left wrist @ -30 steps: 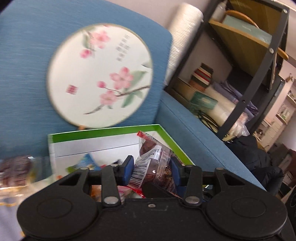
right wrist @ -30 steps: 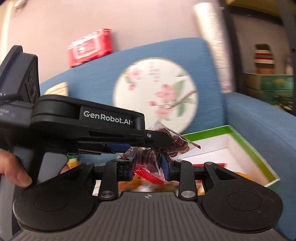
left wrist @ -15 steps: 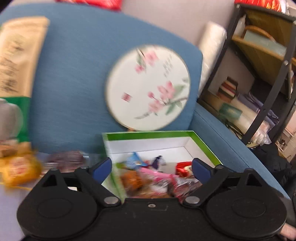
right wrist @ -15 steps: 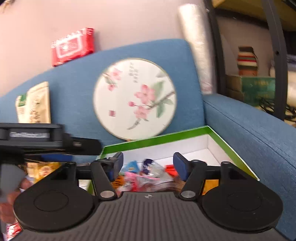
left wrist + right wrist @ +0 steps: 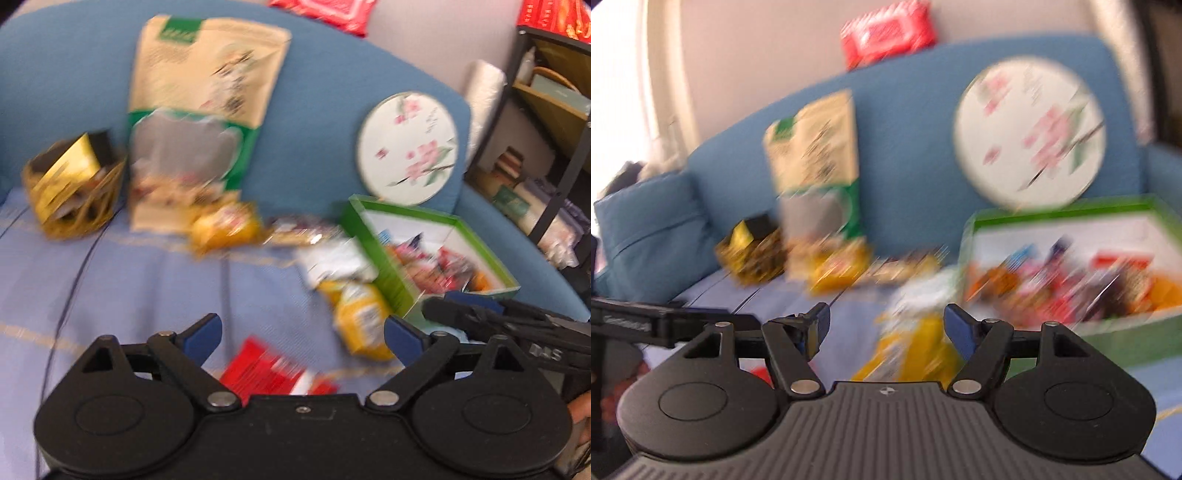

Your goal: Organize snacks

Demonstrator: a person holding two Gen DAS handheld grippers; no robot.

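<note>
both views smeared by motion, so print on every wrapper unreadable and small packets hard to tell apart. left gripper (image 5: 303,334) spread wide with nothing between its blue pads, jaws just opened; right gripper (image 5: 884,325) likewise wide and empty, jaws just opened too. beneath the left gripper a red packet (image 5: 273,371), its near end hidden behind the gripper body. past both grippers a yellow packet (image 5: 360,321) on the lilac cover (image 5: 147,291), long axis running away from the cameras, far end toward the green box (image 5: 388,266). box on the seat against the blue sofa (image 5: 314,129), open top up, holding a blurred heap of snacks (image 5: 1071,280); right corner cut off in the right wrist view. behind it a round fan (image 5: 408,147) leaning on the backrest. further left a tall tan bag (image 5: 207,110) upright, a yellow packet at its foot, and a gold basket (image 5: 74,192).
</note>
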